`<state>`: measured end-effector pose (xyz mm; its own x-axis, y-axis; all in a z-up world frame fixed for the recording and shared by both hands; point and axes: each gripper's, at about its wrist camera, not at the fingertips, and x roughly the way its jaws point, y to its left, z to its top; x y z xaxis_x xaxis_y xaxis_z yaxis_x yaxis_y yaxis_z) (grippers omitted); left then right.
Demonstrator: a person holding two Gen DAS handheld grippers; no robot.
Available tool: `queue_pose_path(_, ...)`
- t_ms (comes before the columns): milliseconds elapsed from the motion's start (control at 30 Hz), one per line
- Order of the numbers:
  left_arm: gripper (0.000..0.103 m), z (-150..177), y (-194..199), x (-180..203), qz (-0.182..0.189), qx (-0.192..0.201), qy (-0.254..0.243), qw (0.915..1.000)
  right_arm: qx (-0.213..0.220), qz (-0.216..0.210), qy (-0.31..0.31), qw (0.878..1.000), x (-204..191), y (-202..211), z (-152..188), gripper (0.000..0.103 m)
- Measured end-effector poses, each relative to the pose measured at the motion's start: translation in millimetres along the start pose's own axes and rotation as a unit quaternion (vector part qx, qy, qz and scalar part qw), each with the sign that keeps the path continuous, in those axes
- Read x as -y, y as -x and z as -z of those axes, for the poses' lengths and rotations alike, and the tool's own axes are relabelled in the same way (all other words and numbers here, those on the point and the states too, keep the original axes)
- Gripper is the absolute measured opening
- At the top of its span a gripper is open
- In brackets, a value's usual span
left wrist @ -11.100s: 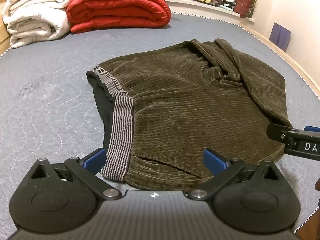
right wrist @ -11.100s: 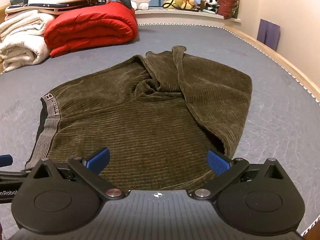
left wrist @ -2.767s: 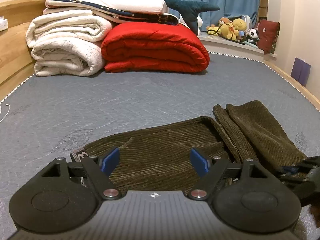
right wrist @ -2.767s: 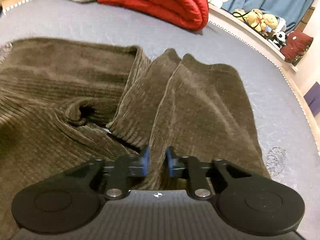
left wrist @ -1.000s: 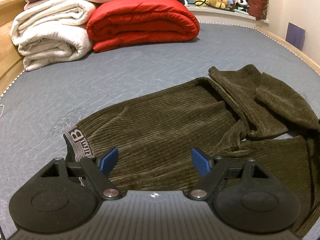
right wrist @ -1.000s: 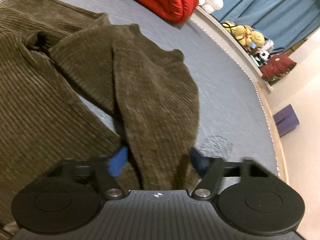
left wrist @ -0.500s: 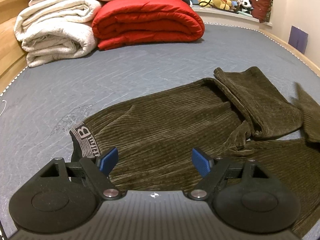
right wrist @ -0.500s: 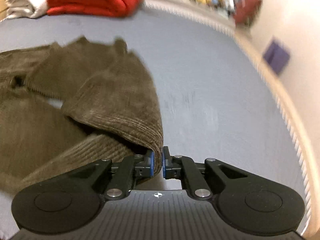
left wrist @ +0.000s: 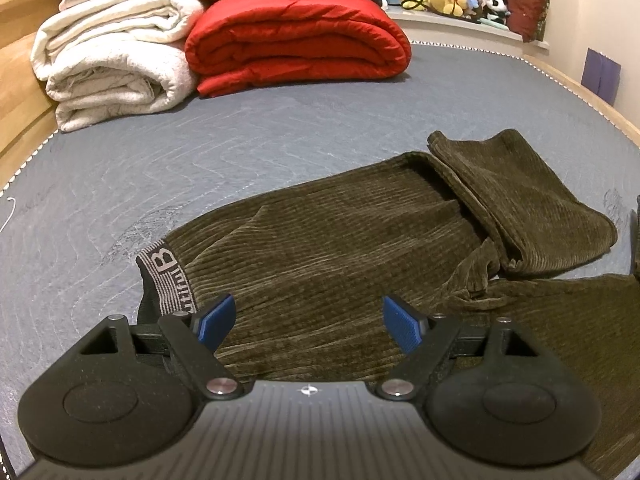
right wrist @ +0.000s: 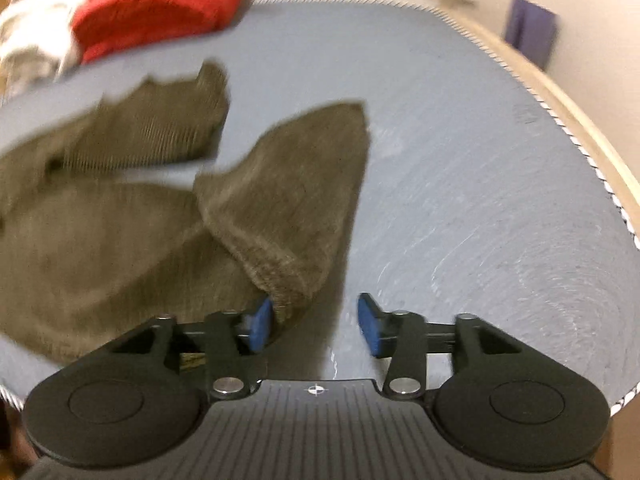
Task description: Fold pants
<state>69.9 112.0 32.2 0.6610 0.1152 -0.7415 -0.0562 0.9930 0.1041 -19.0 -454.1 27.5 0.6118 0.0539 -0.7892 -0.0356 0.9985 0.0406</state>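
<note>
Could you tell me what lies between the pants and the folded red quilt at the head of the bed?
Only bare grey mattress separates the pants from the red quilt, as the left wrist view shows.

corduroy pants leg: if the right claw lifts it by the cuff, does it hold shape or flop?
Likely flops: the corduroy pants already bunch into soft wrinkles at the crotch, and the cuff beside the open right claw droops in a curl. Probably grips well, since the ribbed pile looks rough, not slick. It looks fairly thick, so it may drag on the mattress.
</note>
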Motion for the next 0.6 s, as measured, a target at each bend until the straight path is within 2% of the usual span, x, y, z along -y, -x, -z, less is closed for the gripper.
queue_pose_path(167, 0.085, 1, -5, 2, -0.006, -0.003, -0.004, 1.0, 0.033, 0.017, 0.033, 0.999, -15, 0, -5, 0.055)
queue_pose_path(267, 0.085, 1, -7, 2, -0.008, -0.004, -0.006, 0.9999, 0.053, 0.024, 0.02, 0.998, -11, 5, -16, 0.055)
queue_pose_path(367, 0.085, 1, -9, 2, -0.009, -0.004, -0.009, 0.9999, 0.055, 0.101, -0.053, 0.992, 15, 12, -26, 0.055)
queue_pose_path(433, 0.085, 1, -10, 3, -0.01, -0.004, -0.011, 0.9999, 0.042, 0.18, -0.119, 0.976, 32, 14, -25, 0.056)
queue_pose_path(467, 0.085, 0, -11, 4, -0.01, -0.004, -0.012, 0.9999, 0.046, 0.197, -0.133, 0.97, 35, 15, -24, 0.057)
queue_pose_path(500, 0.085, 0, -12, 6, -0.01, -0.004, -0.015, 0.9998, 0.061, 0.188, -0.133, 0.971, 33, 16, -23, 0.057)
queue_pose_path(600, 0.085, -1, -15, 11, -0.012, -0.005, -0.021, 0.9997, 0.089, 0.119, -0.085, 0.985, 6, 6, -24, 0.055)
